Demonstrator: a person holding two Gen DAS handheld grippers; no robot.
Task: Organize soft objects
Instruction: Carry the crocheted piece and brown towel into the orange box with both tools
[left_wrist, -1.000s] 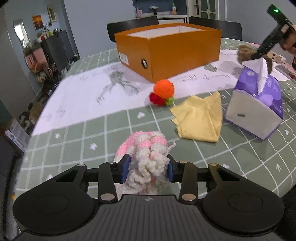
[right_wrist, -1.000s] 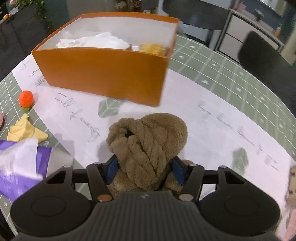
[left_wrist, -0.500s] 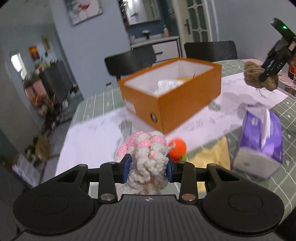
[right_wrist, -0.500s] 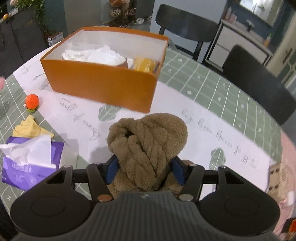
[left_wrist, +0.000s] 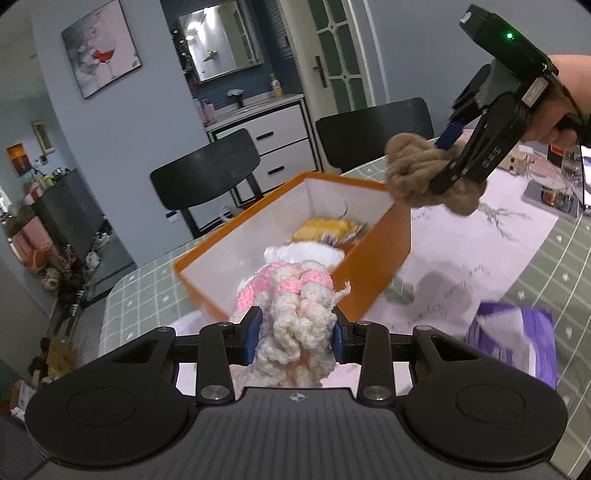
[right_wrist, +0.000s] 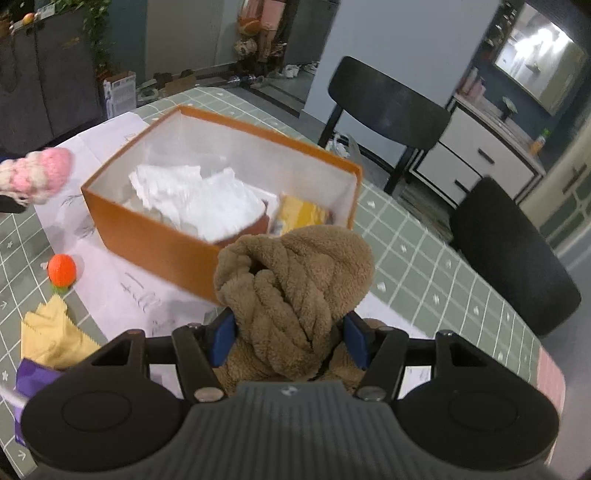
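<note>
Two tongs are each carrying one soft thing toward one orange box (right_wrist: 177, 243). The left tongs (left_wrist: 295, 334) are clamped on a pink-and-white crocheted toy (left_wrist: 295, 306), held above the table just short of the box's near corner. The right tongs (right_wrist: 288, 336) are clamped on a brown plush knot (right_wrist: 291, 284), held in the air beside the box's right end wall; from the left wrist view the knot (left_wrist: 410, 177) hangs up and to the right of the left tongs, just over that wall.

To do this step well, I would judge that each load should be brought fully past the rim before the tongs part, and lowered toward the free floor of the box, not onto the wall. Both tongs converge on one opening, so going one after the other would avoid a knock.

Inside the box, ahead of the tongs: one crumpled white tissue heap (right_wrist: 195, 199) and one yellow packet (right_wrist: 299, 214). On the table left of the right tongs: one orange ball (right_wrist: 62, 268), one yellow cloth (right_wrist: 51, 332), one purple tissue pack (left_wrist: 517, 339). Two black chairs stand beyond the box.
</note>
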